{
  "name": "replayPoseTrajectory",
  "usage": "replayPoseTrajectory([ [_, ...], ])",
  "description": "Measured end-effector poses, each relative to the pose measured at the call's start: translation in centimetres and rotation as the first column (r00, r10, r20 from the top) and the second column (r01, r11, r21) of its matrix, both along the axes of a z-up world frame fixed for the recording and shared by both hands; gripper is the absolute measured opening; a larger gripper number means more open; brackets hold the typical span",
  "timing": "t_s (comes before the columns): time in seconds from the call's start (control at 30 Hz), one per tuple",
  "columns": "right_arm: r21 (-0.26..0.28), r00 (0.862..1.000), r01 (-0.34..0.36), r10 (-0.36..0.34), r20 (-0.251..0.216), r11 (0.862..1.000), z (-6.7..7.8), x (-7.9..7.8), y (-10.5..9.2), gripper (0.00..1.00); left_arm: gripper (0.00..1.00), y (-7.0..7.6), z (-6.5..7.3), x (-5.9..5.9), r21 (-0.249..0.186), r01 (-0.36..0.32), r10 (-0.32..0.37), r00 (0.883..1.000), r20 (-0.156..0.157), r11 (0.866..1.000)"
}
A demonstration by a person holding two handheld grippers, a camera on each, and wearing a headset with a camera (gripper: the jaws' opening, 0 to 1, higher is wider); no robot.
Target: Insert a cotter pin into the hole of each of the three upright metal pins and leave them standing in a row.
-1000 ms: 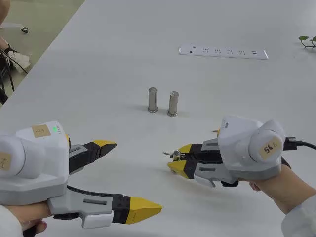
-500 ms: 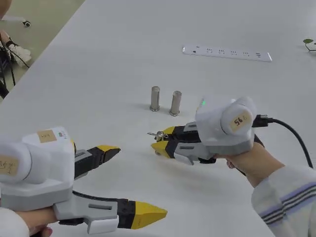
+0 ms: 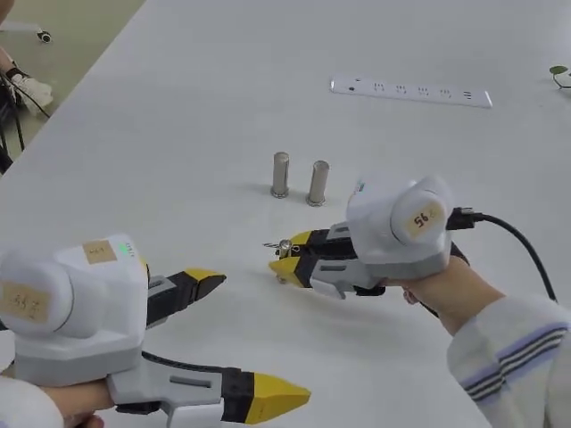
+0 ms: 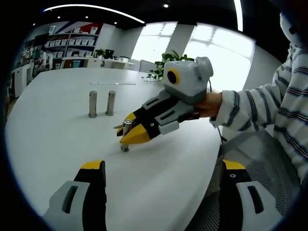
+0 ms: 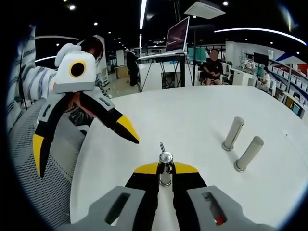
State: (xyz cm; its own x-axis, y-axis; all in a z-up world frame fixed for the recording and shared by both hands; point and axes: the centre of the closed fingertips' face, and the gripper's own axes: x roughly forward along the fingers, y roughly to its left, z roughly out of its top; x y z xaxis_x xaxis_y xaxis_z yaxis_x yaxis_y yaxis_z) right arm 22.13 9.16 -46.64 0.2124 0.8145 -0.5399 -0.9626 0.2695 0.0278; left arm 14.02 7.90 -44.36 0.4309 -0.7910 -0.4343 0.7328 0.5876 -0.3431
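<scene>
Head view, centre: your right gripper (image 3: 284,259) has its jaws clenched on a metal pin (image 3: 285,248). A thin cotter pin (image 3: 270,243) projects from the pin's upper end toward the left of the frame. In the left gripper view the held pin's foot sits at the white table (image 3: 178,134); you cannot tell whether it touches. Just above centre, two more upright pins (image 3: 280,174) stand side by side, apart from each other and from the held one. Lower left: your left gripper (image 3: 254,339) hovers over the table, jaws released and spread wide, grasping nothing. Upper right: a white power strip (image 3: 410,92) lies flat, well apart from the pins.
</scene>
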Motion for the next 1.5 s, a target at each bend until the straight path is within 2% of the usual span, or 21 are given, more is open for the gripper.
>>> replayPoseTrajectory([
  [0.17, 0.011, 1.0, -0.012, 0.012, -0.005, 1.0, 0.1, -0.3, 0.0, 0.05, 0.97, -0.2, 0.0, 0.0, -0.001, 0.001, -0.001, 1.0, -0.001, 1.0],
  [0.23, 0.012, 0.999, -0.028, 0.028, 0.021, 1.0, 0.4, -0.5, 0.1, 0.05, 0.97, -0.2, 0.1, 0.0, 0.0, 0.001, -0.001, 1.0, -0.001, 1.0],
  [0.3, 0.056, 1.0, -0.006, 0.006, 0.009, 0.998, 1.1, -0.5, 0.4, 0.09, 0.97, -0.2, 0.1, 0.0, 0.0, -0.001, 0.001, 1.0, 0.001, 1.0],
  [0.37, 0.07, 1.0, -0.002, 0.001, 0.022, 0.998, 1.8, -0.5, 0.4, 0.2, 0.97, -0.2, 0.3, 0.0, 0.001, -0.002, 0.002, 1.0, 0.005, 1.0],
  [0.53, 0.092, 0.998, -0.026, 0.02, 0.064, 0.995, 4.4, -1.3, -0.1, 0.26, 0.97, 0.3, 0.9, 0.1, 0.013, -0.003, 0.003, 1.0, 0.02, 1.0],
  [0.73, 0.129, 0.996, -0.018, 0.007, 0.084, 0.991, 7.5, -2.6, -1.9, 0.43, 0.97, 0.8, 1.8, 0.5, 0.022, -0.01, 0.009, 0.999, 0.045, 1.0],
  [0.83, 0.131, 0.996, -0.011, -0.002, 0.093, 0.991, 8.5, -3.1, -3.3, 0.52, 0.97, 0.9, 2.4, 0.6, 0.024, -0.013, 0.011, 0.998, 0.058, 1.0],
  [1.0, 0.113, 0.996, 0.047, -0.056, 0.071, 0.992, 9.0, -3.7, -5.9, 0.66, 0.97, 1.1, 3.2, 0.7, 0.028, -0.014, 0.011, 0.997, 0.075, 1.0],
  [1.13, 0.12, 0.992, 0.101, -0.109, 0.058, 0.988, 9.2, -4.3, -7.6, 0.7, 0.97, 1.4, 3.7, 0.9, 0.03, -0.02, 0.017, 0.996, 0.084, 0.999],
  [1.17, 0.121, 0.991, 0.124, -0.129, 0.034, 0.985, 8.9, -4.6, -8.0, 0.72, 0.97, 1.5, 3.8, 1.0, 0.028, -0.022, 0.02, 0.996, 0.086, 0.999],
  [1.3, 0.078, 0.986, 0.167, -0.168, 0.004, 0.983, 7.7, -5.3, -9.4, 0.8, 0.97, 1.8, 4.2, 1.3, 0.026, -0.03, 0.027, 0.996, 0.084, 0.999],
  [1.4, 0.079, 0.978, 0.21, -0.208, -0.031, 0.975, 7.5, -5.7, -10.0, 0.86, 0.97, 2.0, 4.6, 1.6, 0.016, -0.04, 0.038, 0.995, 0.089, 0.999],
  [1.47, 0.071, 0.966, 0.255, -0.252, -0.058, 0.964, 7.3, -5.6, -10.5, 0.91, 0.97, 2.1, 4.7, 1.8, 0.016, -0.046, 0.044, 0.995, 0.09, 0.999],
  [1.5, 0.073, 0.956, 0.29, -0.286, -0.058, 0.954, 7.3, -5.3, -10.8, 0.93, 0.97, 2.2, 4.6, 1.9, 0.016, -0.047, 0.046, 0.995, 0.091, 0.999],
])
